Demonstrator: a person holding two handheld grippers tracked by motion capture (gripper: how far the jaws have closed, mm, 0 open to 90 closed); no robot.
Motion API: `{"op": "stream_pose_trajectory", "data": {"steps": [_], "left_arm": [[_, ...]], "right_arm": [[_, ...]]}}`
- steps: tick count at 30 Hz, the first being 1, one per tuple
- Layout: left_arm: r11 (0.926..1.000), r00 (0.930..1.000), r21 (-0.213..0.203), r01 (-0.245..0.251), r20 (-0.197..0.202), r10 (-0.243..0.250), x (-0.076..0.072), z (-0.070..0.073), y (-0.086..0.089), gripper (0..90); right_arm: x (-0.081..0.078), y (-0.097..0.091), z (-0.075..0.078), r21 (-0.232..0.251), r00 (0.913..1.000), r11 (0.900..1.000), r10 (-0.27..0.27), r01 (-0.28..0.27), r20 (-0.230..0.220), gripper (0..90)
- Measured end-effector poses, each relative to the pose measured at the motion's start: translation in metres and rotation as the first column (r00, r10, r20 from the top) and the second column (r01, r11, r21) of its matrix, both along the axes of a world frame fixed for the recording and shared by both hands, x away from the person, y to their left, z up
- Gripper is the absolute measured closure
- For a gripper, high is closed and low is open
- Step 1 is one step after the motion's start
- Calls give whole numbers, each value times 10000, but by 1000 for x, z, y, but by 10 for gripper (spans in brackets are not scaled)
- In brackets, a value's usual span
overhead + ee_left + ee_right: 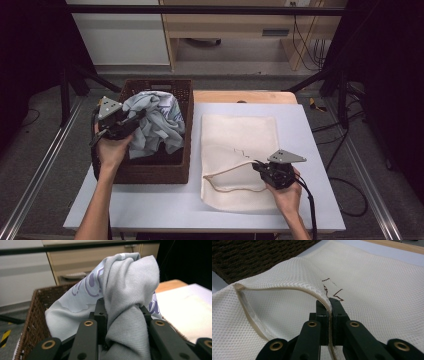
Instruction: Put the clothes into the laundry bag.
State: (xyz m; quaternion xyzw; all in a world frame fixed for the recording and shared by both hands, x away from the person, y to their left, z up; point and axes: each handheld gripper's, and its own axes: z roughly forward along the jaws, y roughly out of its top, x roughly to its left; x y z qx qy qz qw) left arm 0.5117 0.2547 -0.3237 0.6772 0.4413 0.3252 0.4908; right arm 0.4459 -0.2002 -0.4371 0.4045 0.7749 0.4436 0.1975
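**Garment lifted at the basket, bag mouth held open to its right**

Left gripper (131, 121) clamped on a thick bunch of the grey printed garment (152, 122), fingers (96, 315) partly closed with the cloth bulging up between and over them. Bunch raised above the wicker basket (185, 125), rest of the cloth trailing down inside it. Right gripper (258, 166) pinched tight on the zippered upper lip of the mesh laundry bag (240, 135), fingers (322, 312) all but touching with just the hem between, lip lifted into an arch so that the opening (282, 307) gapes.

Key relation for the coming move, as judged: bag mouth lying to the right of the held garment, across the basket's right wall and a strip of bare worktop (150, 205). Mouth facing toward the near-left, roughly toward the basket. Bag's long axis running away from the person, closed end far, opening near. Left hand clearly the one carrying the load; right hand parked at the mouth as holder.

In the way: the basket's right wall, to be cleared by the hanging tail of cloth, likely to drag or snag on the wicker. Opening shallow and soft, lower lip flat on the worktop, so a bulky wad is apt to push the bag along rather than slide in. Nothing else near the path.
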Motion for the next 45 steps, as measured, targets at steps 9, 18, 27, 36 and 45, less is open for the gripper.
{"op": "stream_pose_trajectory", "data": {"steps": [9,18,27,36,45], "left_arm": [[9987,9956,-506,-48,933,96,-18,35,7,696],[9950,9872,-996,112,1595,48,-35,67,12,696],[9906,9789,-1170,703,1991,-459,-55,92,-1,697],[9850,9664,-981,1419,2289,-1164,-77,106,-26,696],[9684,9442,-902,2326,2595,-2026,-100,113,-53,696]], "right_arm": [[0,0,0,46,10000,10000,-24,24,-17,868],[-1,0,1,109,10000,9999,-20,19,27,868],[0,0,1,53,10000,10000,-4,4,36,868],[0,-1,1,69,10000,10000,-26,26,58,868],[-1,-1,2,86,10000,10000,-33,32,65,868]]}}
